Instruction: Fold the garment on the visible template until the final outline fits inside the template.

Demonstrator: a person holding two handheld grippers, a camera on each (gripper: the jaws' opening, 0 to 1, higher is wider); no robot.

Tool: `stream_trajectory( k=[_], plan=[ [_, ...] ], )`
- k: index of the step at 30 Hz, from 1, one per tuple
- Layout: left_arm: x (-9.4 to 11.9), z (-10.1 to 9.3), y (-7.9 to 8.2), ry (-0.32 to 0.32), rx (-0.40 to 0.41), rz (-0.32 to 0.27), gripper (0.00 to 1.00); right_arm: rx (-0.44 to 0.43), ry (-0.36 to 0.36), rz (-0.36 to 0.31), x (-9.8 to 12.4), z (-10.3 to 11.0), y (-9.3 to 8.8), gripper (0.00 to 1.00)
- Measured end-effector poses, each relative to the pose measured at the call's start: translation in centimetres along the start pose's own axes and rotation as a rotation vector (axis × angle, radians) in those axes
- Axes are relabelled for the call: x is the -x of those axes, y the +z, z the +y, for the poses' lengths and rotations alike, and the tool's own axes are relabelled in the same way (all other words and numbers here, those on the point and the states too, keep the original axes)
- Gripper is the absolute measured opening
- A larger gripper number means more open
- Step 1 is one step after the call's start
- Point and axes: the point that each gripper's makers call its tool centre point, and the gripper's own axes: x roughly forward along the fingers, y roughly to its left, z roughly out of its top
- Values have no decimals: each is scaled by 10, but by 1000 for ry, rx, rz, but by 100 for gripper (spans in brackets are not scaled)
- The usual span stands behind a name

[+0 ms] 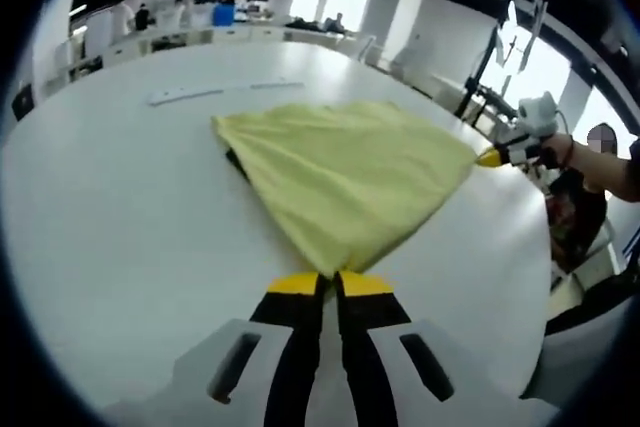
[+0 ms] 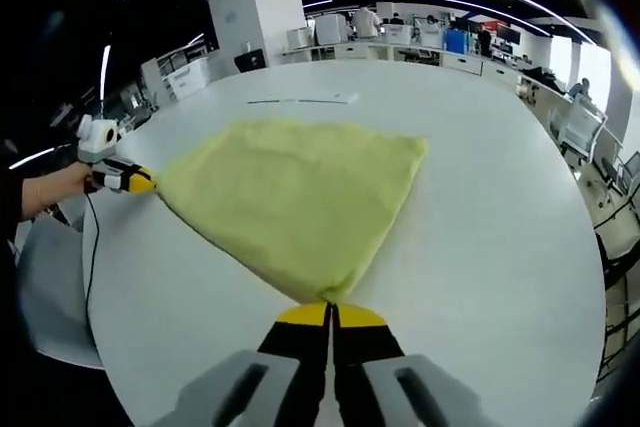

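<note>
A pale yellow garment [image 1: 345,172] lies spread on the white table [image 1: 120,217], pulled taut between two corners. My left gripper [image 1: 331,283] is shut on its near corner. In that view the right gripper [image 1: 490,157] pinches the far right corner, held by a hand. In the right gripper view the garment [image 2: 300,197] runs from my right gripper [image 2: 331,313], shut on its near corner, to the left gripper [image 2: 140,183] at the left edge. A dark strip [image 1: 236,164] peeks from under the cloth's left edge.
Thin marks [image 1: 190,94] lie on the table beyond the garment. A person [image 1: 600,182] stands at the table's right edge. Desks, chairs and people fill the room behind. The table edge [image 2: 95,277] drops off close to the left gripper.
</note>
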Motion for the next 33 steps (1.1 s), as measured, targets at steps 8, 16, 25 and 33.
stream_trajectory(
  k=[8, 16, 25, 33],
  plan=[
    [4, 0, 3, -40, -63, 15, 0, 25, -18, 13, 5, -9, -3, 0],
    [8, -4, 2, -56, -51, 4, 0, 47, -25, 35, 4, -8, -4, 0],
    [11, -7, 4, -90, -94, 2, 0, 29, -31, 36, 4, -9, -3, 0],
    [16, -8, -2, -93, -83, 9, 0, 27, -21, 52, 8, -6, -9, 0]
  ],
)
